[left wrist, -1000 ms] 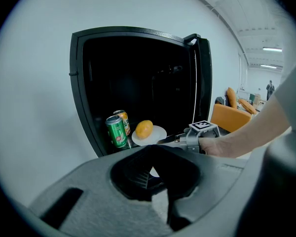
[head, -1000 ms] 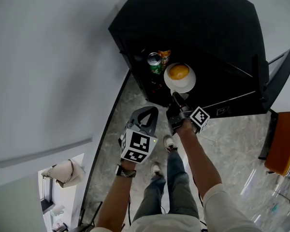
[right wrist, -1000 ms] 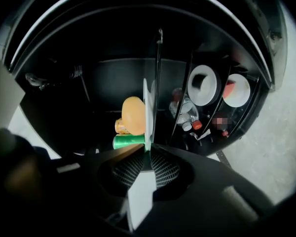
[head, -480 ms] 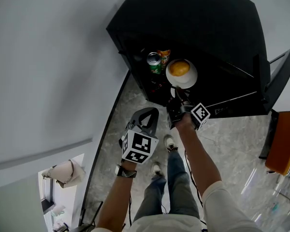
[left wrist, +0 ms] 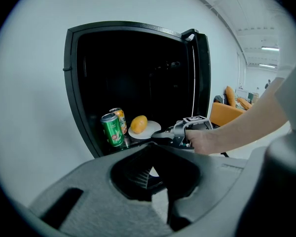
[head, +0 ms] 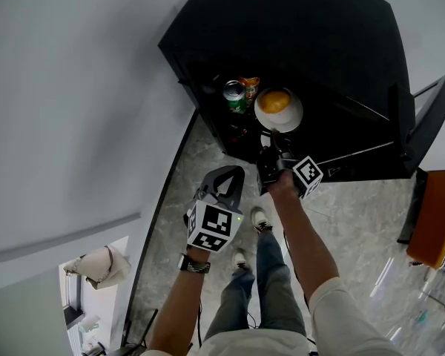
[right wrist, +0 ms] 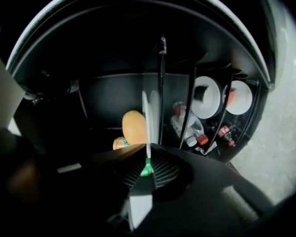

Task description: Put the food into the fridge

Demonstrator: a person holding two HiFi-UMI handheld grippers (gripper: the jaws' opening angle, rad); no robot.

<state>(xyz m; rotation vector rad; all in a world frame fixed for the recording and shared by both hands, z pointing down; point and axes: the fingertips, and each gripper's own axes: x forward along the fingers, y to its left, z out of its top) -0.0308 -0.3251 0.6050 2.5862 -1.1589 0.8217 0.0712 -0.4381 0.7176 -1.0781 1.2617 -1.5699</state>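
The yellow-orange food [head: 276,100] lies on a white plate [head: 291,119] just inside the front edge of the fridge [head: 319,50]. It is just beside a green can [head: 234,95] and an orange can [head: 250,85].

The right gripper [head: 271,141] has just been closing, and its fingers clamp the plate's near rim. The left gripper [head: 232,173] hangs outside the fridge, fingers together and empty.

Risk: the one-sided rim hold may let the plate tip, so the rounded food could roll off. Sideways drift could strike the cans.

Compared with one second ago, the plate sits slightly deeper in the fridge. The left gripper is unmoved.
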